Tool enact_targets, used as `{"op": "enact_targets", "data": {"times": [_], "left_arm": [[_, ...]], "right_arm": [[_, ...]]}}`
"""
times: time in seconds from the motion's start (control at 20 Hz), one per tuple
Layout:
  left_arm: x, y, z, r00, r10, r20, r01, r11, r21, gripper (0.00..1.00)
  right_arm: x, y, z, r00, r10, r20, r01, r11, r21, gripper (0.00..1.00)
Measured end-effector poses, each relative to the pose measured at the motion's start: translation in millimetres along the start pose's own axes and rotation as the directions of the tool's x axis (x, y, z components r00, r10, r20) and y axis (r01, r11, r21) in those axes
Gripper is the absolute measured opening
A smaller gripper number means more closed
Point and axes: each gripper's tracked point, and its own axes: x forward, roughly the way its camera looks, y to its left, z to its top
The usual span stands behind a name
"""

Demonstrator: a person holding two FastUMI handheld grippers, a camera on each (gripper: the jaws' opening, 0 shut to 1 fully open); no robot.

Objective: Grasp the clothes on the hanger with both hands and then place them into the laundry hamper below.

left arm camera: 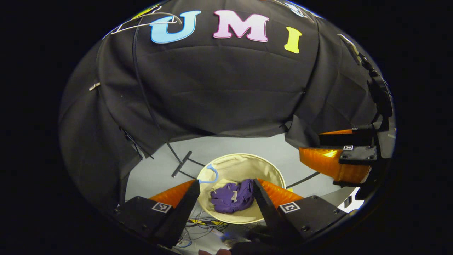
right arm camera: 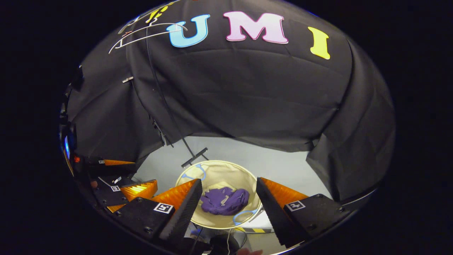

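Left gripper view: crumpled purple clothes (left arm camera: 231,200) inside round cream fabric hamper (left arm camera: 240,166), both tongs (left arm camera: 224,202) (right arm camera: 229,203) released.

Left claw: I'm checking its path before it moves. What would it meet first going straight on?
Probably the purple clothes in the laundry hamper, which lie between the open left claw's fingers; depth is unclear.

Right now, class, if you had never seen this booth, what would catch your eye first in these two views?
First, the purple garment lying crumpled inside the round cream laundry hamper on the pale floor, framed between the open fingers of the left hand-held gripper. The right hand-held gripper also stands open above it. High at upper left, bare white hangers hang against the black cloth wall.
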Motion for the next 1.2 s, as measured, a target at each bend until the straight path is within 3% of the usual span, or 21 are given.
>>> {"op": "enact_targets", "data": {"times": [0.3,0.6,0.9,1.2], "left_arm": [[-65.6,0.3,37.0,0.992,-0.036,0.124,0.036,0.999,-0.002,0.95],[-126.5,10.0,72.2,0.964,-0.035,0.263,0.053,0.997,-0.064,0.96],[-187.7,21.6,102.2,0.92,-0.015,0.391,0.047,0.996,-0.072,0.95],[-249.8,24.1,134.3,0.851,0.005,0.526,0.015,0.999,-0.035,0.95]], "right_arm": [[-54.0,13.5,44.4,0.991,-0.069,0.119,0.062,0.996,0.061,0.99],[-113.1,13.3,86.8,0.962,-0.136,0.238,0.116,0.988,0.097,0.99],[-173.7,21.0,125.8,0.906,-0.201,0.373,0.174,0.979,0.106,0.99],[-226.8,35.8,156.7,0.844,-0.22,0.489,0.202,0.975,0.091,0.99]]}}
